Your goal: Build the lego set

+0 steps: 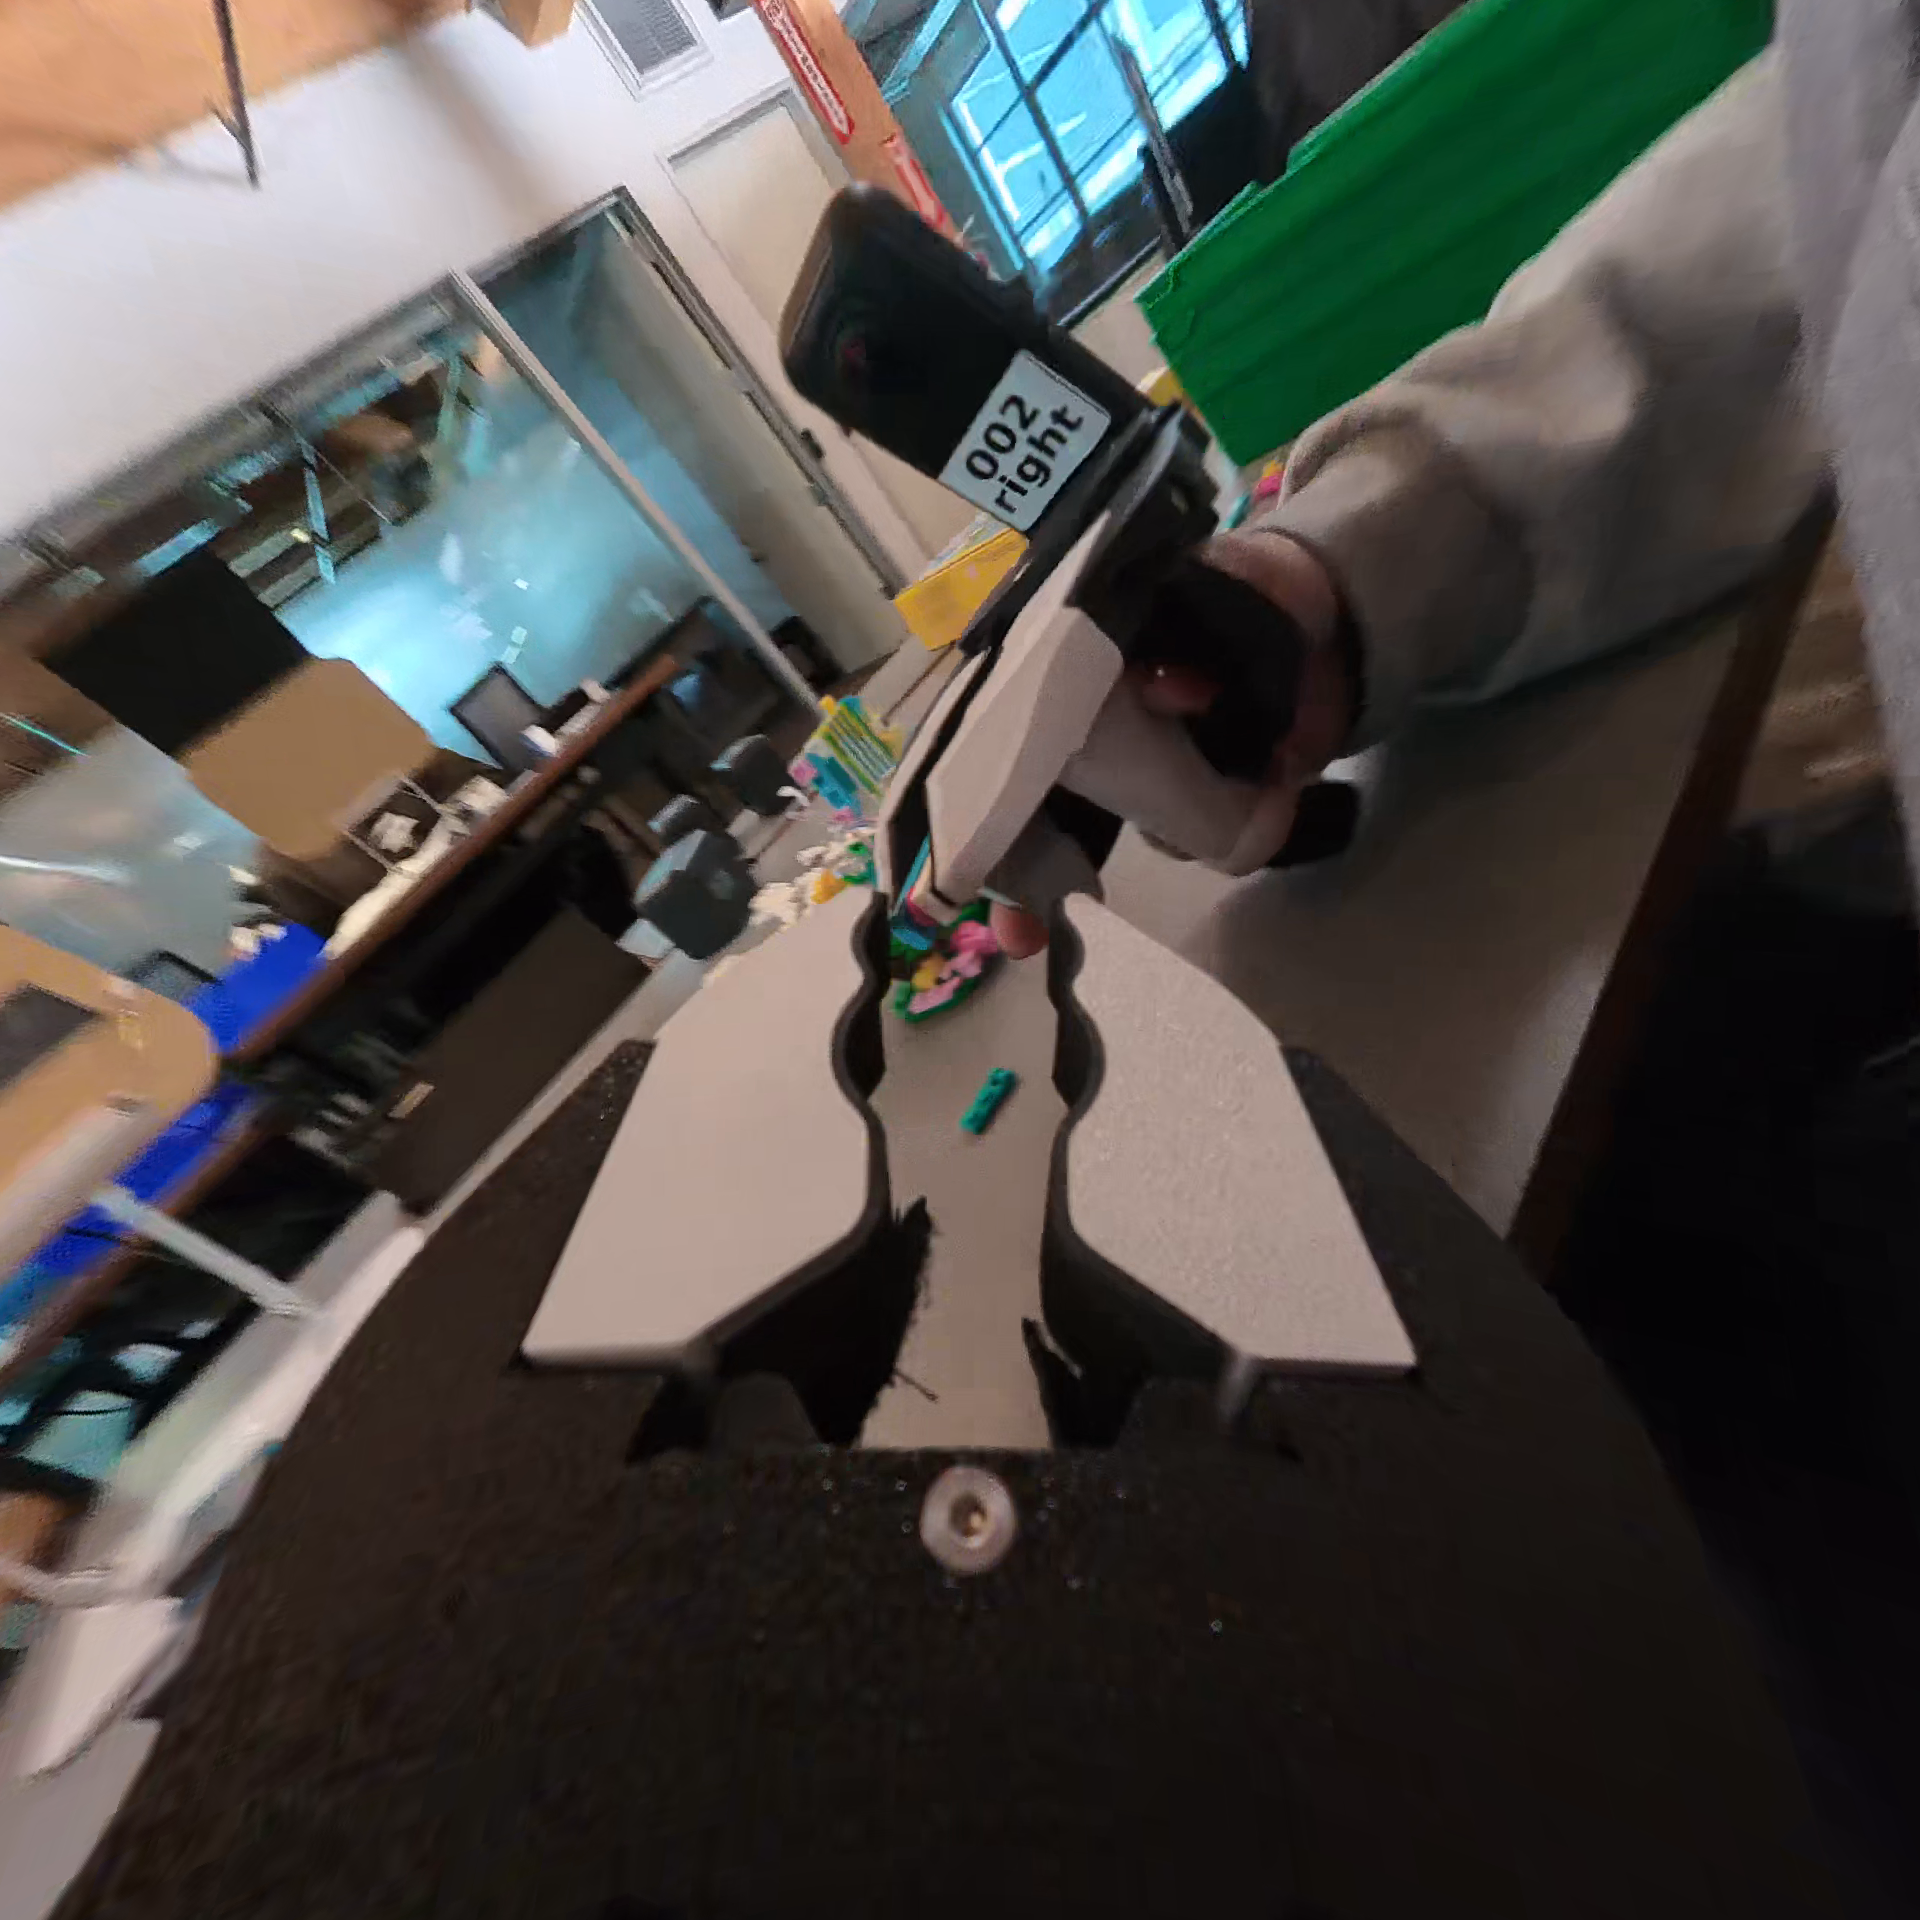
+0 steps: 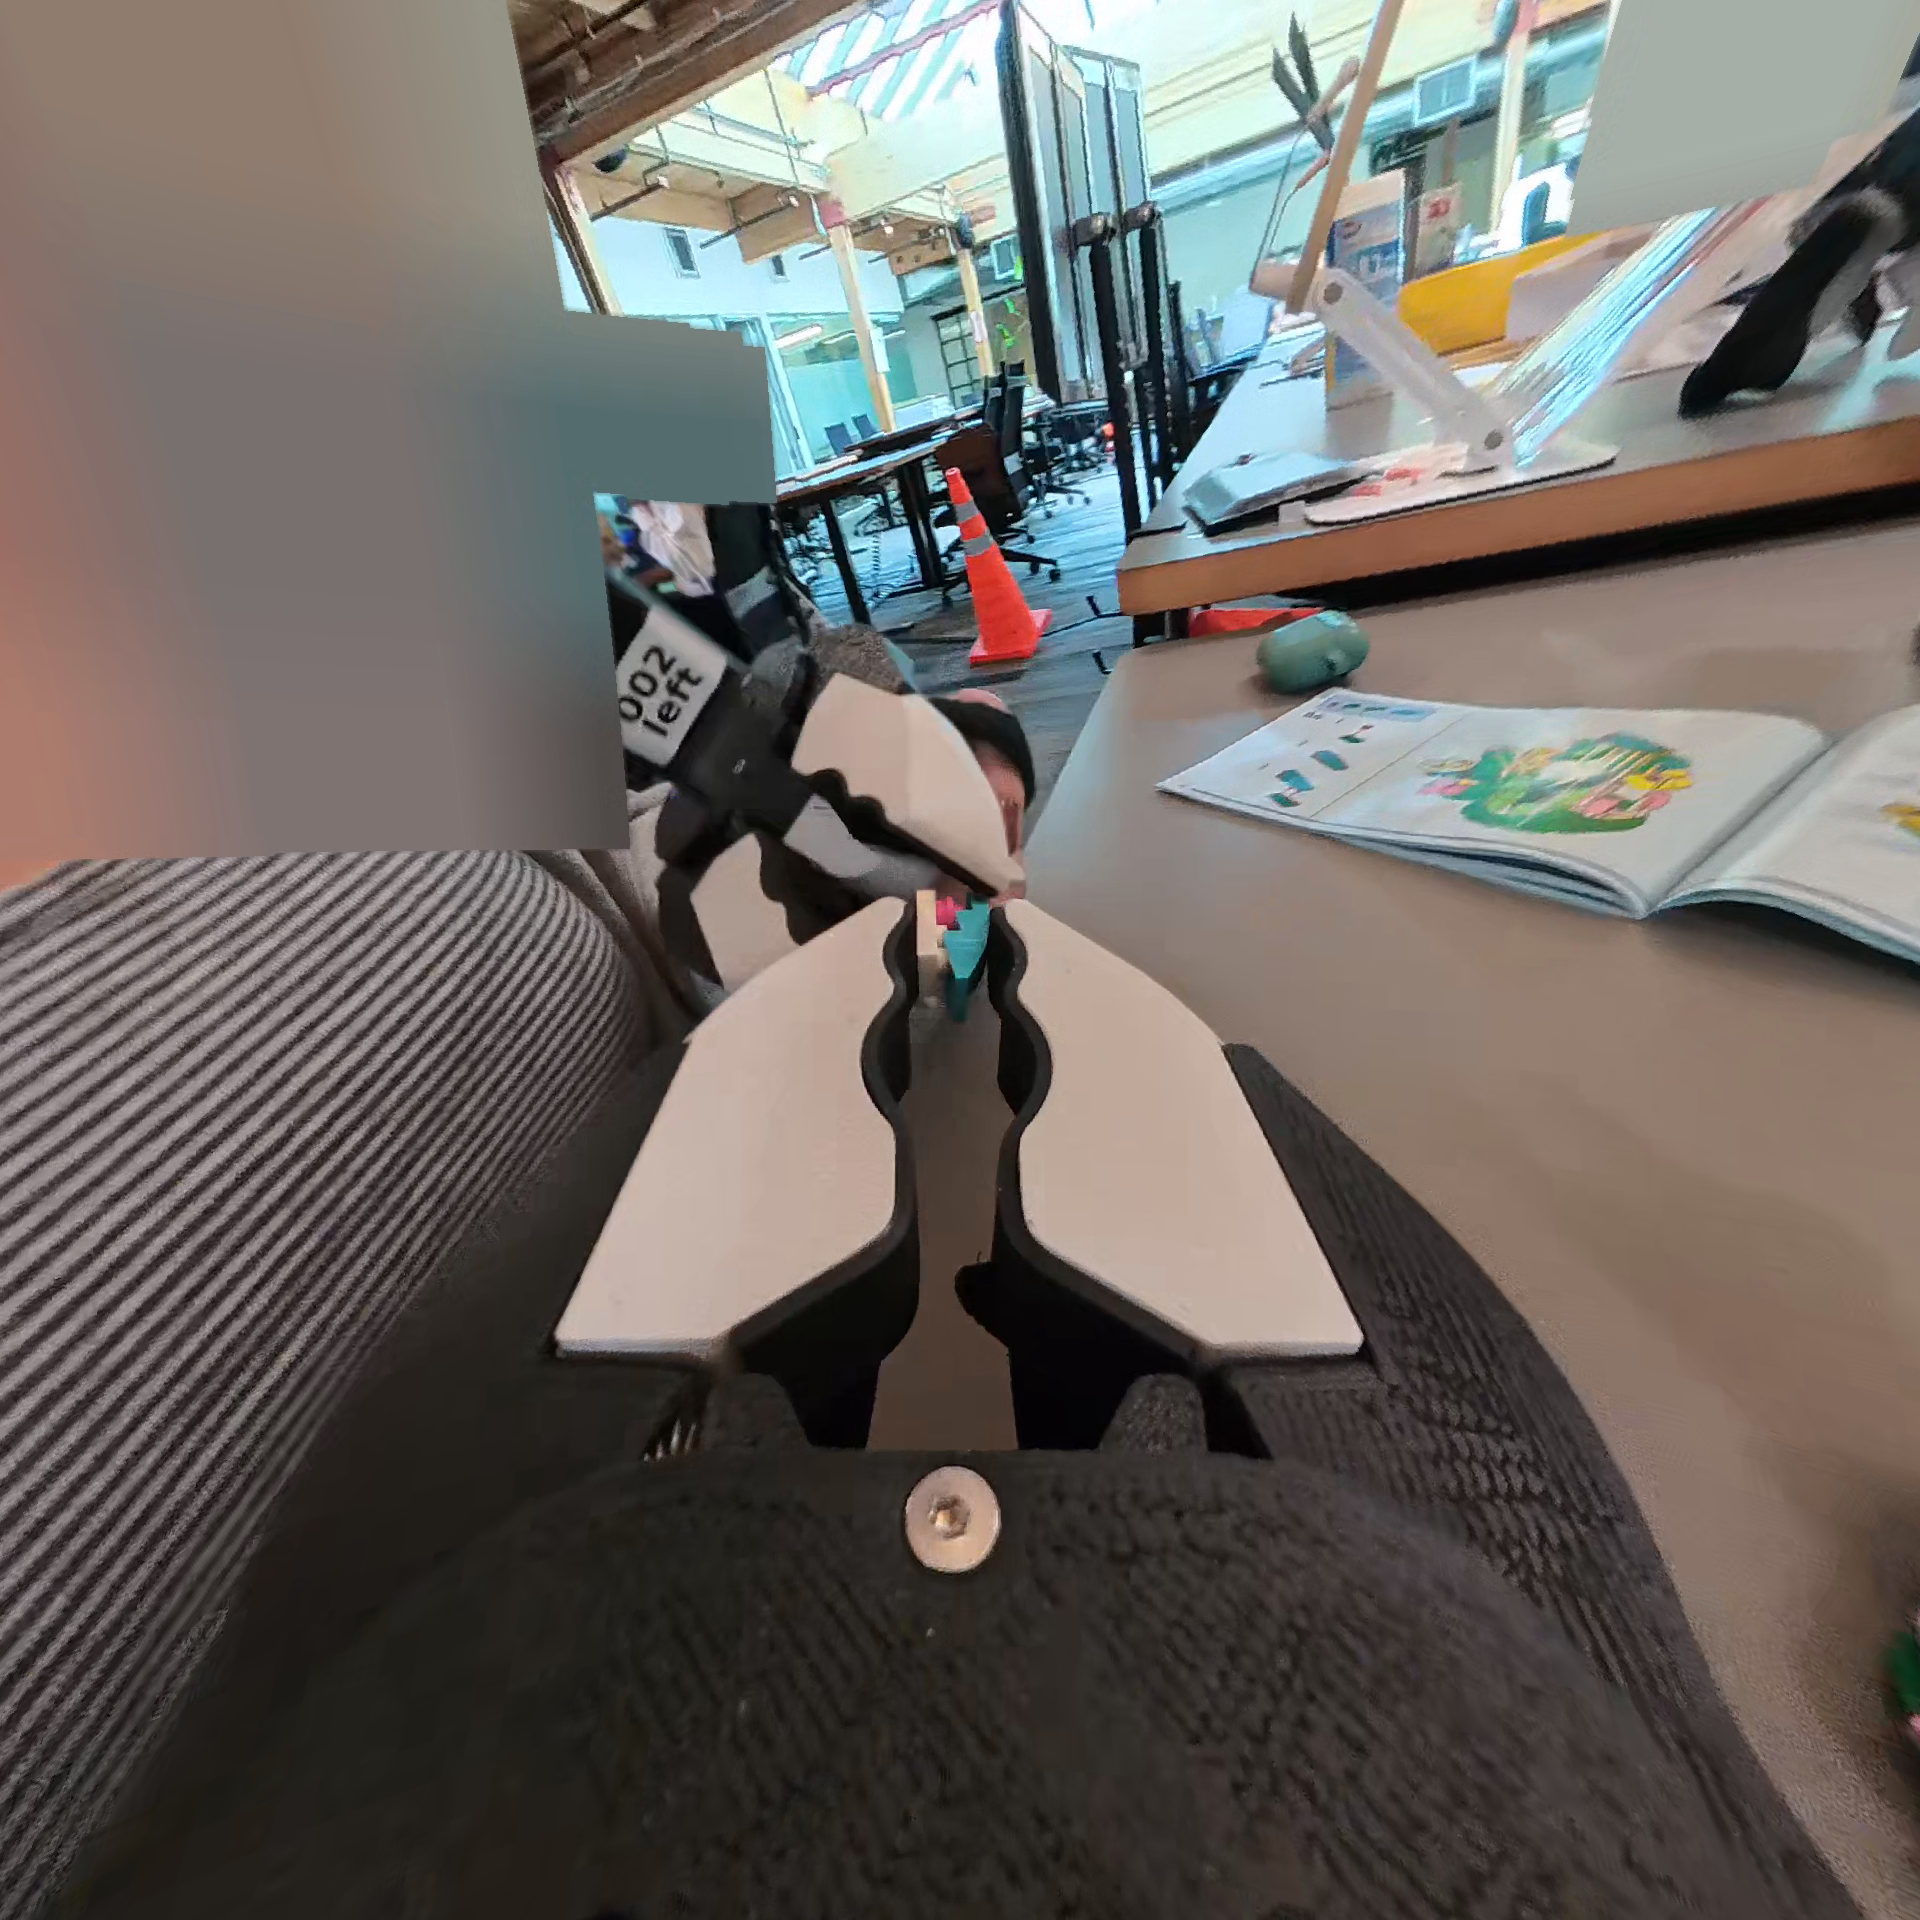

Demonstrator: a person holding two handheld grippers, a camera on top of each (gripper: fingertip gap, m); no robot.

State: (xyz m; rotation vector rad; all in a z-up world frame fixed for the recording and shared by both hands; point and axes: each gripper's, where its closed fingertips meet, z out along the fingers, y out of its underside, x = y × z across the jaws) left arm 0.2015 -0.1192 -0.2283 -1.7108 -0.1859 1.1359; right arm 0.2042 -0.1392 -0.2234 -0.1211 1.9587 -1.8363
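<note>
Rough black plastic is filling the foreground of both wrist views, each body carrying two smooth pale plates with wavy black inner edges and one steel screw at its centre. Between the tips of the right gripper (image 2: 951,920) a small stepped stack of bricks (image 2: 961,951) is sitting clamped: one teal piece, one pink, one white, all hard and glossy. The left gripper (image 2: 992,883) is reaching in from ahead and to the left of it, its tips touching the top of that stack; from its own camera the left gripper (image 1: 966,925) is showing parted fingers with nothing between them. Just beyond those tips, a green, pink and yellow lego model (image 1: 940,966) is lying on the grey table (image 1: 1455,1039), under the right gripper (image 1: 920,894). One loose teal brick (image 1: 987,1099) is resting nearer, in the gap between the left fingers. Ahead and right of the right gripper, one open instruction booklet (image 2: 1558,800) is lying flat, with one rounded teal case (image 2: 1311,649) beyond it. A striped grey sleeve (image 2: 260,1143) is lying to the left.
</note>
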